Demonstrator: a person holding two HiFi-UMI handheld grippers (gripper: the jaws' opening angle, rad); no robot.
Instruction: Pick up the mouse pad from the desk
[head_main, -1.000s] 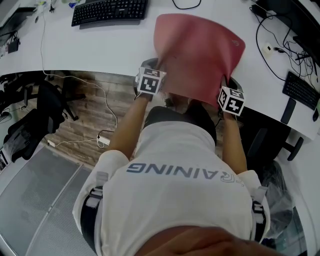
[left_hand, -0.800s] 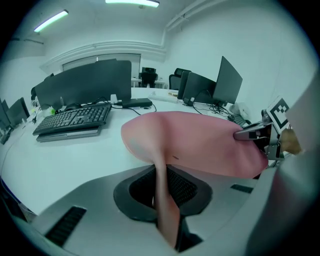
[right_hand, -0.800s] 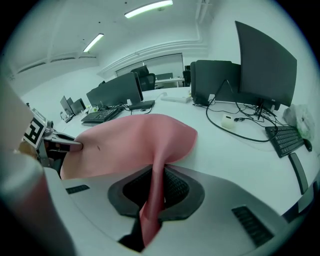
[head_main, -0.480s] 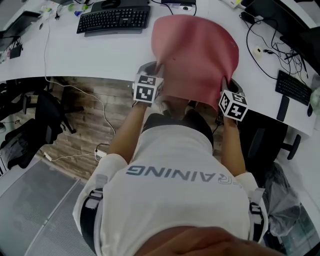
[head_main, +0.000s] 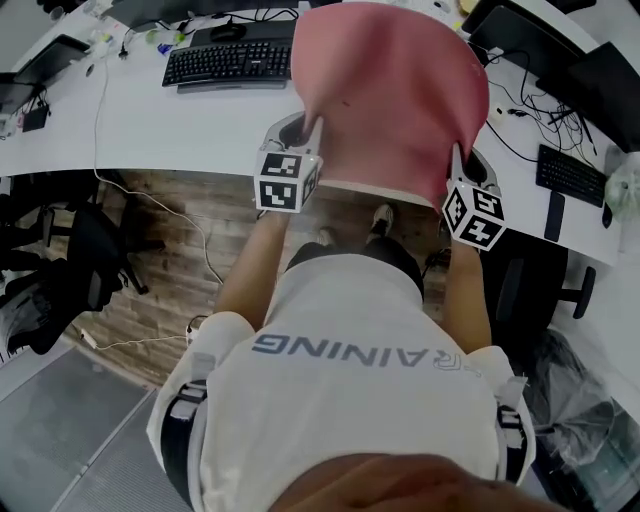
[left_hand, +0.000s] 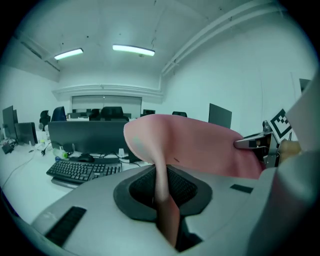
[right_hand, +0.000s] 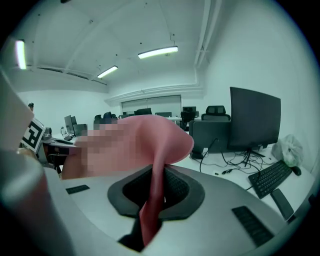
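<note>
The pink mouse pad (head_main: 395, 90) was held up in the air in front of the person, above the white surface (head_main: 150, 120), at 12 o'clock from the person's body in the head view. It was carried by its two near corners. The left tool (head_main: 303, 130) had the corner at about 7 o'clock of the pad, and the right tool (head_main: 458, 168) had the corner at about 4 o'clock.

In the left gripper view, the jaws of the left tool (left_hand: 162, 197) were closed on the edge of the pad. The thin pink sheet (left_hand: 190, 145) stood pinched between them and then bent away toward 2 o'clock, where the other tool showed at its far corner. In the right gripper view, the right tool (right_hand: 152, 200) was clamped on the pad in the same way, and the sheet (right_hand: 160, 137) curved off toward 10 o'clock. Between the two tools the pad was arched, not flat.

A black keyboard (head_main: 228, 62) lay on the surface at about 9 o'clock from the pad, well apart from it. A second keyboard (head_main: 570, 175) lay at about 3 o'clock, among black cables (head_main: 530, 110). A dark monitor (right_hand: 255, 120) stood at 2 o'clock in the right gripper view. Under the surface, a wooden floor (head_main: 190, 250) and a black chair (head_main: 80, 265) were visible at 9 o'clock from the person.
</note>
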